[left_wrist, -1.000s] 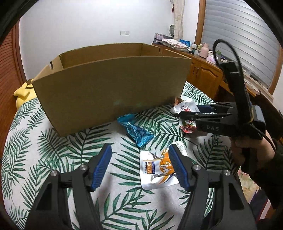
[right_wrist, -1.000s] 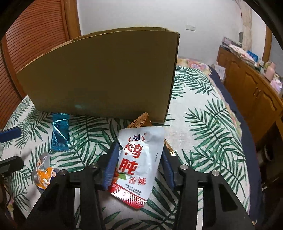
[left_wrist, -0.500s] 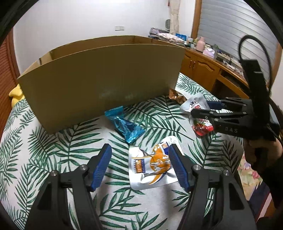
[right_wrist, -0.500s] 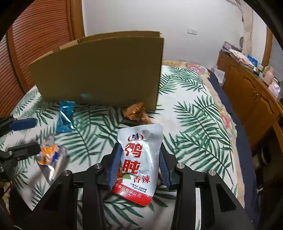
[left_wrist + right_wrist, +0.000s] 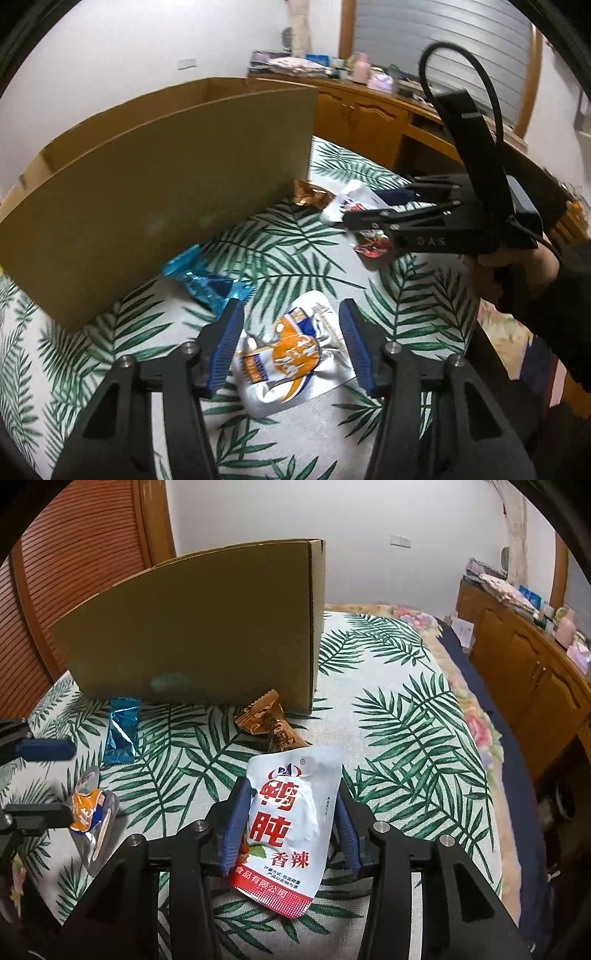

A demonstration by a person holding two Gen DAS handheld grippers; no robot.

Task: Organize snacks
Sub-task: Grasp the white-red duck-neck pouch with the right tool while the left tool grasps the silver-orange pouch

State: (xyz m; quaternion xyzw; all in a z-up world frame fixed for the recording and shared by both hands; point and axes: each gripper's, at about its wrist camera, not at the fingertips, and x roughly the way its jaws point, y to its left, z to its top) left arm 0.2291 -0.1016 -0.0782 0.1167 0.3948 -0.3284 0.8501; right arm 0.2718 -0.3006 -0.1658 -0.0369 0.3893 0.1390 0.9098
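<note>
Big cardboard box [image 5: 159,177] stands open-topped on the leaf-print bedspread [image 5: 406,716], filling the 10-to-12 o'clock part of both views; no snack can be seen inside it from here. Right gripper [image 5: 290,825] is clamped on the white-and-red pouch [image 5: 291,812], pads pressing both edges, pouch lifted a bit off the bedspread. Left gripper [image 5: 291,345] has its jaws closing around the silver pouch with orange print [image 5: 295,354], which lies crumpled between them; blue pads just beside it, not clearly pressing yet. Blue foil wrapper [image 5: 207,280] lies near the box wall at 11 o'clock of the left gripper, brown candy wrapper [image 5: 267,720] right at the box corner.

Step looks like double pickup, one pouch per gripper. Next probably: finish left squeeze, raise both over the box rim, drop inside. Two small wrappers remain afterwards.
</note>
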